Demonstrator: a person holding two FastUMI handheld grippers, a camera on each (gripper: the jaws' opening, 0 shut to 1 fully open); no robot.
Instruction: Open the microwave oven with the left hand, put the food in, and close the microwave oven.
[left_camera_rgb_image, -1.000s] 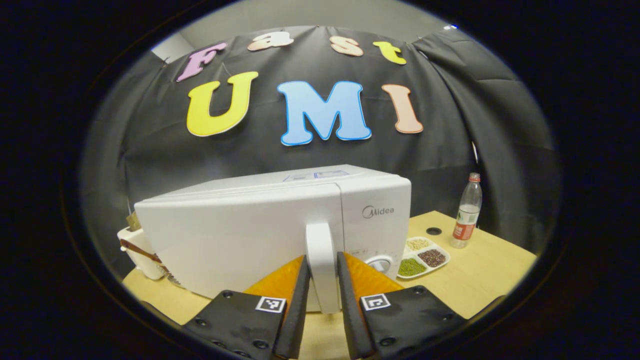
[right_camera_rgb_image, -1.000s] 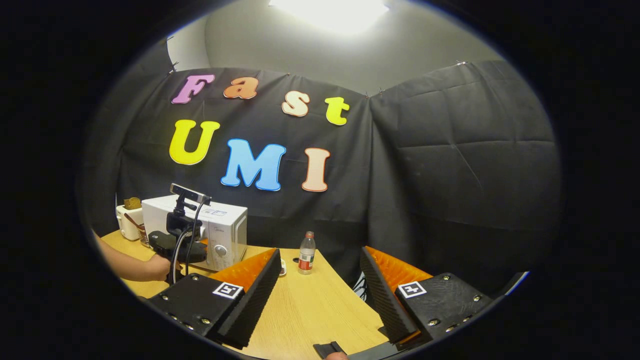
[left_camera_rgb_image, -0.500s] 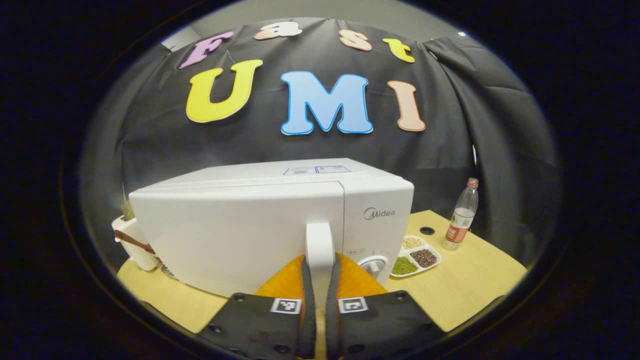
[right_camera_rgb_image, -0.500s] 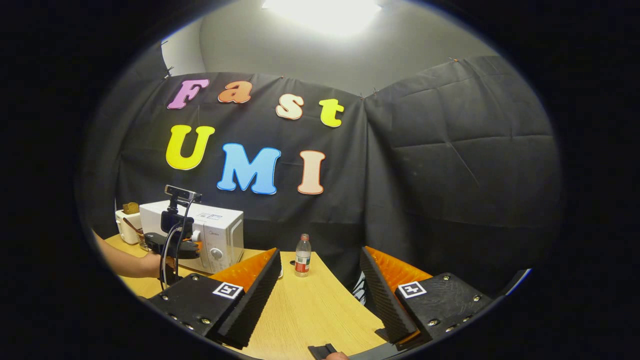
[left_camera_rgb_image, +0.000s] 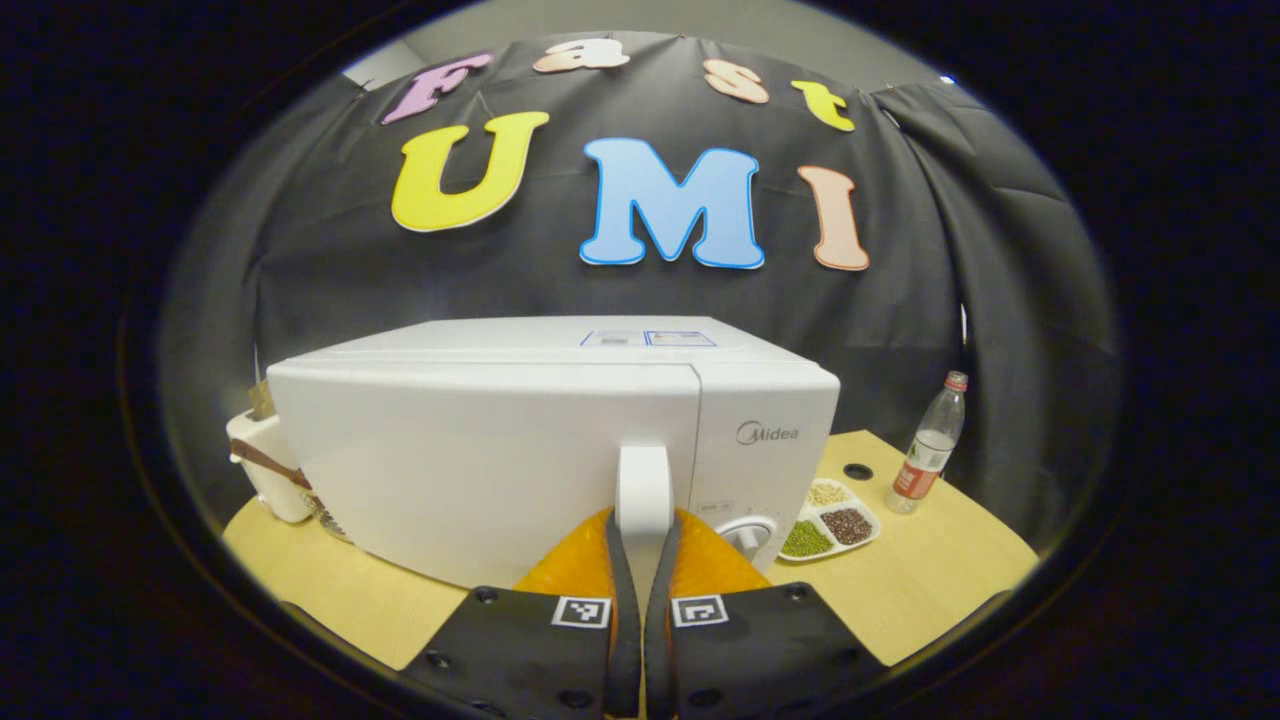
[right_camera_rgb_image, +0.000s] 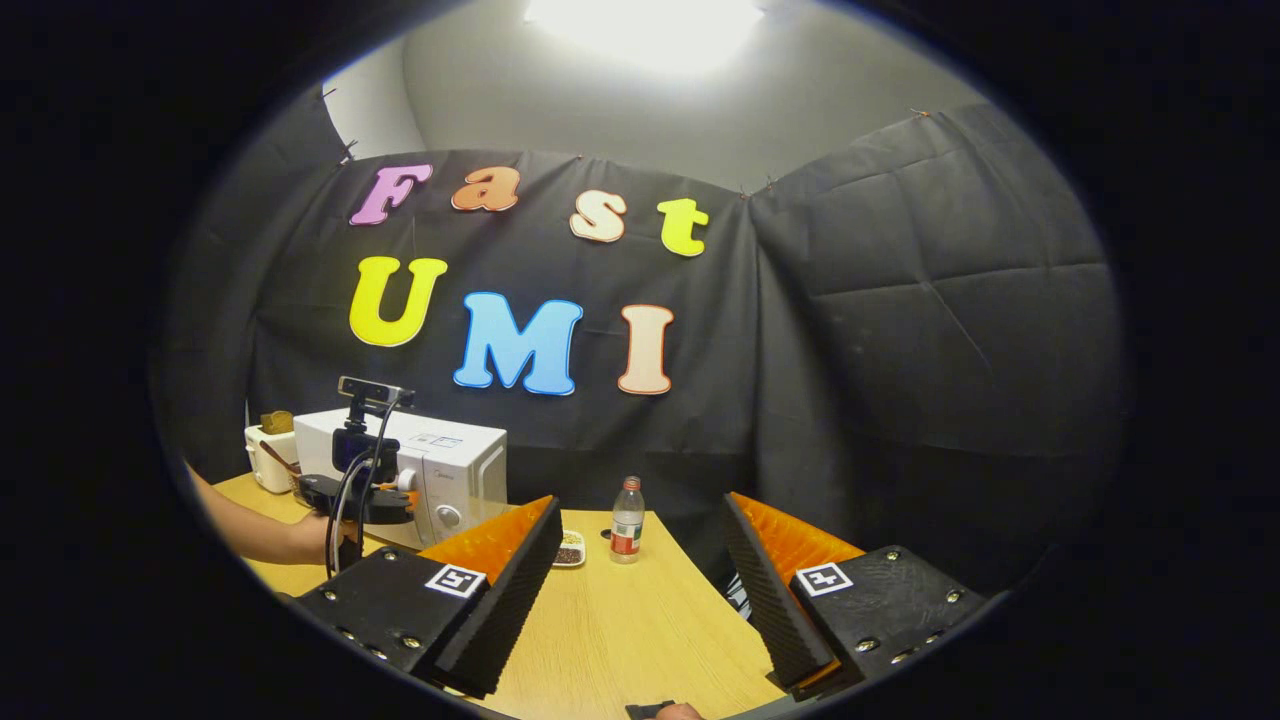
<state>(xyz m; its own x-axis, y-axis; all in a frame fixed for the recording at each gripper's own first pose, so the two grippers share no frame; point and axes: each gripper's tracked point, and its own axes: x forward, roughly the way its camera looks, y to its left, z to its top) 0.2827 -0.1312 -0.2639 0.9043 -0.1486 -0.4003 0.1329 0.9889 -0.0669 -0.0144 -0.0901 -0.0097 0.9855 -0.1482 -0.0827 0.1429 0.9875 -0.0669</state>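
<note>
Now, left gripper view: my left gripper (left_camera_rgb_image: 642, 600) is pinching the microwave's door handle (left_camera_rgb_image: 643, 490), both fingers pressed on it. Door (left_camera_rgb_image: 480, 460) looks shut or barely cracked; I cannot tell which. Food tray (left_camera_rgb_image: 828, 520) sits on the table (left_camera_rgb_image: 930, 580) just right of the microwave (left_camera_rgb_image: 560, 440), beside a bottle (left_camera_rgb_image: 928, 445). Right gripper view: my right gripper (right_camera_rgb_image: 640, 590) hangs spread, holding nothing, well apart from the microwave (right_camera_rgb_image: 440, 475). Judgement: opening only starting; loading and closing remain
</note>
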